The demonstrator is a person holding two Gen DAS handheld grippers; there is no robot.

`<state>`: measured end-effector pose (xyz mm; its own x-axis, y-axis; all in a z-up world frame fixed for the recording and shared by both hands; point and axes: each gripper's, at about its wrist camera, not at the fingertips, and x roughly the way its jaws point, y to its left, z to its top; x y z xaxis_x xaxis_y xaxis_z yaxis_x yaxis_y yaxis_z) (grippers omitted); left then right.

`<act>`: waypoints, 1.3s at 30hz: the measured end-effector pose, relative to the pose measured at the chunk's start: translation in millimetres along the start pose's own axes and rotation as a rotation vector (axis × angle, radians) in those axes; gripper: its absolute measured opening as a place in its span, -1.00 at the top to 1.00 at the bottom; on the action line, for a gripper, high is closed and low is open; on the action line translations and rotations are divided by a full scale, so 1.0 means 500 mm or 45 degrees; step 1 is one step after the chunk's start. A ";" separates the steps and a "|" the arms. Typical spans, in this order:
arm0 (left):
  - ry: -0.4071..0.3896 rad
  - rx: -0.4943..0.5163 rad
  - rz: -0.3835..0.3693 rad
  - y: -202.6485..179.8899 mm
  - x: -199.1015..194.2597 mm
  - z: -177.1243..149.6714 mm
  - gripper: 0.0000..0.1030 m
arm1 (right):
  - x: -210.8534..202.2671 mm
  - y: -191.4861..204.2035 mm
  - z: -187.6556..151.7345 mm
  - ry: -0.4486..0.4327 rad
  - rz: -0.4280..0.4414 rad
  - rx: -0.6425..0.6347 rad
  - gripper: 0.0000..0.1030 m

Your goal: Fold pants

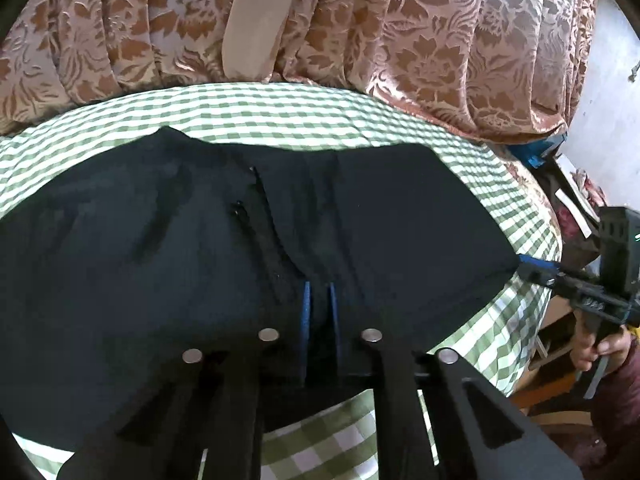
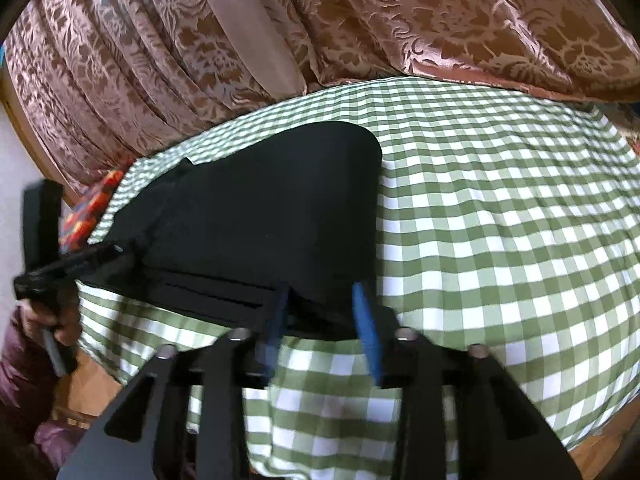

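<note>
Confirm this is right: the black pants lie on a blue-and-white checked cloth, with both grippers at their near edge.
Wrong colour only. The cloth under the black pants is green-and-white checked, as the right wrist view shows. The left gripper and the right gripper are both at the near edge.

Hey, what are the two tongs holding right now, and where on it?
Both hold the black pants: the left tongs pinch the near edge, the right tongs the near right corner.

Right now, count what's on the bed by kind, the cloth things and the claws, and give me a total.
Black fabric pants: 1
Green-and-white checked cloth bedsheet: 1
Black claws with blue pads, left claw and right claw: 2
Total: 4
</note>
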<state>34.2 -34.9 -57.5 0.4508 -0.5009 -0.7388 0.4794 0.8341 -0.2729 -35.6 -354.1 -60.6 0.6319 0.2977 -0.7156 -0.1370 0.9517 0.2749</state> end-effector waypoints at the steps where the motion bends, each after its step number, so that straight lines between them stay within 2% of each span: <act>1: -0.013 0.007 0.003 -0.002 -0.004 0.002 0.91 | -0.004 -0.001 0.001 -0.010 0.006 0.003 0.68; 4: -0.074 0.006 -0.018 -0.009 -0.031 0.008 0.92 | -0.021 -0.001 -0.001 -0.040 0.015 -0.008 0.78; 7: -0.125 0.004 -0.044 -0.013 -0.057 0.009 0.92 | -0.015 0.002 -0.013 -0.020 0.006 -0.037 0.80; 14: -0.011 0.001 0.005 0.001 0.000 -0.037 0.91 | 0.005 -0.008 -0.030 0.032 0.013 -0.046 0.79; 19: -0.031 0.017 -0.020 -0.001 -0.018 -0.032 0.89 | -0.002 -0.010 -0.036 0.060 0.011 -0.073 0.83; 21: -0.024 0.003 -0.030 0.000 -0.019 -0.031 0.87 | 0.003 -0.007 -0.045 0.106 0.001 -0.098 0.95; 23: -0.022 -0.033 -0.020 0.006 -0.023 -0.025 0.68 | 0.006 -0.009 -0.054 0.145 -0.033 -0.122 0.97; 24: -0.031 -0.054 -0.008 0.011 -0.027 -0.020 0.48 | -0.001 -0.015 -0.053 0.143 -0.024 -0.105 0.97; 26: -0.090 -0.085 0.023 0.014 -0.047 -0.007 0.42 | -0.018 -0.021 -0.045 0.115 0.010 -0.068 0.96; 30: -0.186 -0.059 -0.004 -0.006 -0.076 0.019 0.42 | -0.052 -0.018 0.015 -0.018 0.077 -0.004 0.90; 32: -0.193 -0.023 -0.032 -0.023 -0.069 0.035 0.42 | -0.043 -0.003 0.044 -0.040 0.103 0.003 0.84; 34: -0.172 0.017 -0.038 -0.042 -0.048 0.044 0.42 | -0.017 0.024 0.064 -0.029 0.106 -0.041 0.49; 37: -0.096 0.048 -0.025 -0.053 0.002 0.034 0.42 | 0.031 0.047 0.053 0.062 0.112 -0.099 0.48; 39: -0.008 0.021 0.029 -0.037 0.038 0.014 0.42 | 0.054 0.046 0.020 0.126 0.098 -0.117 0.49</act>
<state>38.8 -61.5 -62.2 0.4665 -0.4832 -0.7409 0.4812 0.8414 -0.2458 -13.8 -325.1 -67.4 0.5393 0.3714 -0.7558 -0.2542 0.9274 0.2744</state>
